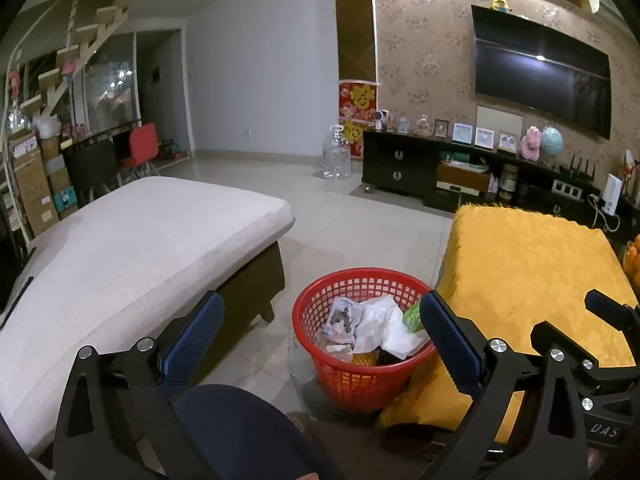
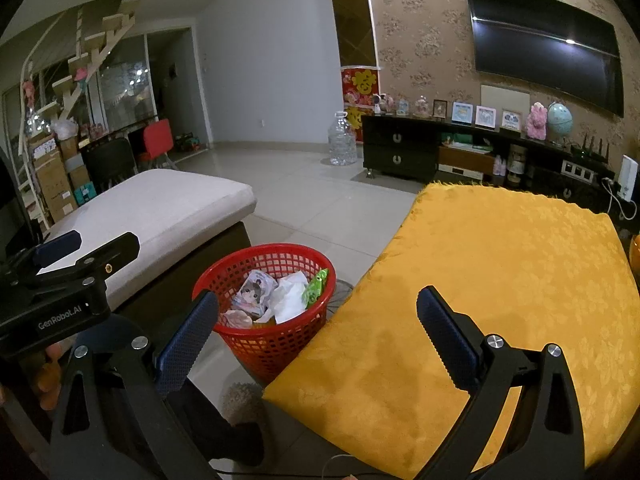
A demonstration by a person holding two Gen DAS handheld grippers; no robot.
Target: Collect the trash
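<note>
A red mesh basket [image 1: 352,380] [image 2: 276,350] stands on the tiled floor between a pale sofa and a yellow-covered table. Inside lie crumpled white paper [image 1: 384,328] [image 2: 290,298], a printed wrapper [image 1: 342,322] [image 2: 256,290] and a green packet [image 1: 412,316] [image 2: 316,286]. My left gripper [image 1: 320,324] hovers above and in front of the basket, open, with nothing between its blue pads. Over the yellow cloth's near-left corner, my right gripper [image 2: 318,316] is open and holds nothing. The left gripper's body [image 2: 60,276] shows at the left of the right wrist view.
The pale sofa cushion [image 1: 132,256] [image 2: 168,212] lies to the left, the yellow-covered table [image 1: 532,264] [image 2: 500,288] to the right. A dark TV cabinet [image 1: 404,168] and a clear water jug [image 1: 336,156] stand by the far wall. A person's dark-clad knee [image 1: 244,432] is below.
</note>
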